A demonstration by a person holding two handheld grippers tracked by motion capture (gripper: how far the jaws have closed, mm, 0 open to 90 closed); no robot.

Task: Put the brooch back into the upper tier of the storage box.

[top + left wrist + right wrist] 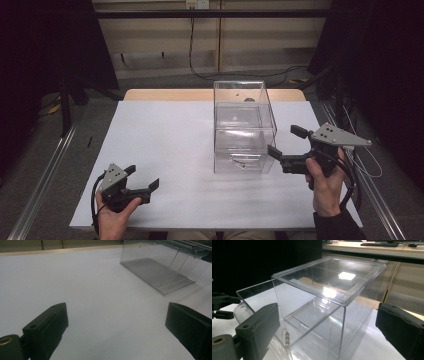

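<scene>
Two grippers stand wide open over the white table [165, 130]. A clear plastic box [242, 125] sits right of centre; the right gripper [287, 143] is just beside it, the left gripper [142, 177] near-left, well apart.

In the left gripper view the clear box [160, 267] runs off the top and right edges, its upper part cut away. A small dark item [239, 162] inside its lower front is too small to identify. In the right gripper view the box's base is cut off by the bottom edge.
</scene>
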